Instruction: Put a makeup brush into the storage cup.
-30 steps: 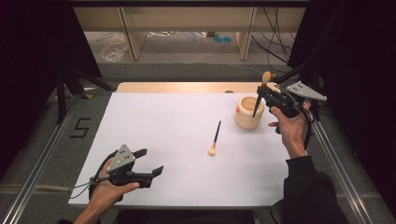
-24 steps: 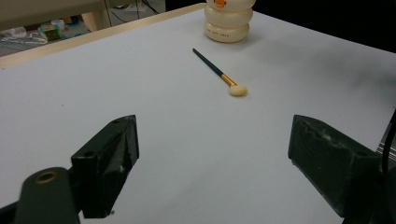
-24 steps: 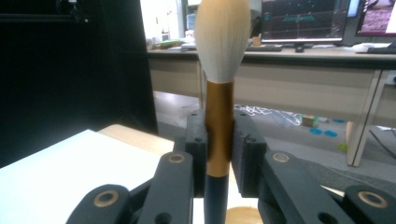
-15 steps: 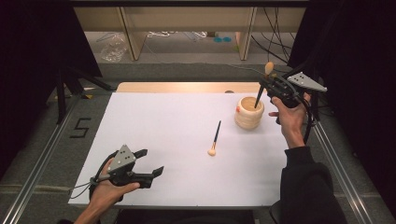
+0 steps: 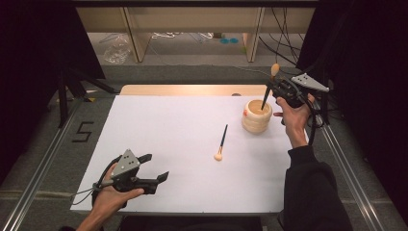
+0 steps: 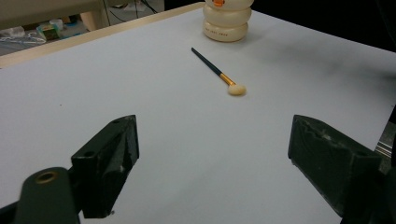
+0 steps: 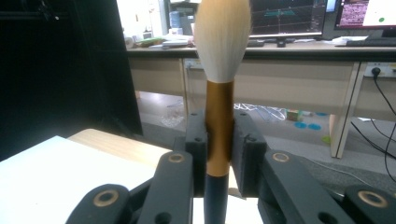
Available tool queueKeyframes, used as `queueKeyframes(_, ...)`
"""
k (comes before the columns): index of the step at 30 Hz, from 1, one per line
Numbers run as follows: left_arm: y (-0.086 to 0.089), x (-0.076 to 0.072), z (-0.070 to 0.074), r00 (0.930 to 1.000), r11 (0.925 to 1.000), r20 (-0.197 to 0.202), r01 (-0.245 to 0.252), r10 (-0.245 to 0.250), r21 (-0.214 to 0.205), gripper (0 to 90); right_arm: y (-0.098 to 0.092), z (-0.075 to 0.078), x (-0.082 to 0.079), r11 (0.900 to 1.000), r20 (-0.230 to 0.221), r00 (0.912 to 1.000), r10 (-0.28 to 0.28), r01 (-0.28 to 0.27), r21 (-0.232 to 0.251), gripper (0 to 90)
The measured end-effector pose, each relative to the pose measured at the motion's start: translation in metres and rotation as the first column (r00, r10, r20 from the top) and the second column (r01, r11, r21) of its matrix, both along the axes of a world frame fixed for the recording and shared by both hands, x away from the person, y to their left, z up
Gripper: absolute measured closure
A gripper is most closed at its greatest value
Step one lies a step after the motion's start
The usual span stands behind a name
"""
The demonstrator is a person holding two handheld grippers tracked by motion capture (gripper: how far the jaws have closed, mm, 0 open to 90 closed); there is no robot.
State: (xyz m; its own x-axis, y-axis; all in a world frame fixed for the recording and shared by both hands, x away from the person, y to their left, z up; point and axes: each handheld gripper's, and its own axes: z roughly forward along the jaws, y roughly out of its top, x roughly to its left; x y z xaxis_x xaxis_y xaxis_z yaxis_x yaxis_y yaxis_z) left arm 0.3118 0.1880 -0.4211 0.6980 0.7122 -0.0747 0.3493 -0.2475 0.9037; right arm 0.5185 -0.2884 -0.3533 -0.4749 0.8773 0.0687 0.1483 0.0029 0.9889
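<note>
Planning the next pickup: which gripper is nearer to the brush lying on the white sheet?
Left, narrowly. The left gripper sits open at the sheet's near edge, facing the loose brush. The right gripper is beyond it, above the cream holder, clamping another brush.

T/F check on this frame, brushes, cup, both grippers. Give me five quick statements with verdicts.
1. The right gripper is shut on a large brush. True.
2. That brush is held bristles down. False: its bristles point up and its handle end is over the cup.
3. A small brush lies flat on the white table. True.
4. The left gripper holds the small brush. False: its jaws stand open with nothing between them, well apart from that brush.
5. The cup lies tipped on its side. False: it stands upright.
</note>
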Motion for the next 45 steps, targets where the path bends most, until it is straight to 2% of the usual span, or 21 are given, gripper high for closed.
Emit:
queueKeyframes(3,0.000,0.000,0.000,1.0000,1.0000,0.000,-0.001,0.001,0.000,16.5,0.001,-0.003,0.003,0.9999,0.009,0.9999,-0.013,0.013,0.002,79.3)
queueKeyframes(9,0.000,0.000,0.000,1.0000,1.0000,0.000,0.003,-0.003,-0.002,16.5,0.004,-0.011,0.007,0.9996,-0.020,0.9996,-0.018,0.017,-0.020,79.3)
queueKeyframes(10,-0.001,0.000,0.000,1.0000,1.0000,-0.002,-0.001,0.001,-0.003,16.5,0.005,-0.012,0.008,0.9998,-0.013,0.9998,-0.017,0.017,-0.014,79.3)
queueKeyframes(17,-0.001,-0.001,0.000,1.0000,1.0000,-0.003,-0.002,0.002,0.006,16.5,0.003,-0.017,0.009,0.9997,-0.041,0.9990,-0.020,0.019,-0.018,79.3)
queueKeyframes(20,-0.001,-0.001,0.000,1.0000,1.0000,-0.004,-0.003,0.003,0.004,16.5,0.005,-0.019,0.011,0.9998,-0.026,0.9995,-0.017,0.017,-0.012,79.3)
queueKeyframes(24,-0.001,-0.001,0.000,1.0000,1.0000,-0.003,0.003,-0.003,-0.002,16.5,0.008,-0.022,0.011,0.9998,-0.041,0.9991,-0.004,0.003,-0.022,79.3)
queueKeyframes(25,-0.001,-0.001,0.000,1.0000,1.0000,-0.003,0.001,-0.001,0.000,16.5,0.008,-0.022,0.010,0.9994,-0.063,0.9980,-0.007,0.005,-0.034,79.3)
queueKeyframes(27,0.000,-0.001,0.000,1.0000,1.0000,-0.002,0.001,-0.001,0.008,16.5,0.010,-0.025,0.012,0.9996,-0.043,0.9991,-0.003,0.002,-0.026,79.3)
queueKeyframes(37,0.000,0.000,0.000,1.0000,1.0000,-0.005,-0.001,0.001,-0.001,16.6,0.006,-0.039,0.014,0.9992,-0.094,0.9953,-0.022,0.019,-0.034,79.3)
queueKeyframes(40,0.000,0.000,0.000,1.0000,1.0000,-0.005,-0.002,0.002,-0.003,16.6,0.006,-0.041,0.015,0.9994,-0.089,0.9959,-0.014,0.011,-0.034,79.2)
queueKeyframes(41,0.000,0.000,0.000,1.0000,1.0000,-0.005,-0.004,0.004,-0.001,16.6,0.006,-0.041,0.014,0.9993,-0.105,0.9943,-0.016,0.012,-0.037,79.2)
queueKeyframes(43,0.000,-0.001,0.001,1.0000,1.0000,-0.006,-0.007,0.007,0.000,16.6,0.007,-0.042,0.015,0.9993,-0.091,0.9958,-0.008,0.004,-0.037,79.1)
queueKeyframes(45,0.000,-0.001,0.001,1.0000,1.0000,-0.007,-0.007,0.007,-0.002,16.6,0.007,-0.042,0.015,0.9993,-0.097,0.9952,-0.008,0.004,-0.038,79.0)
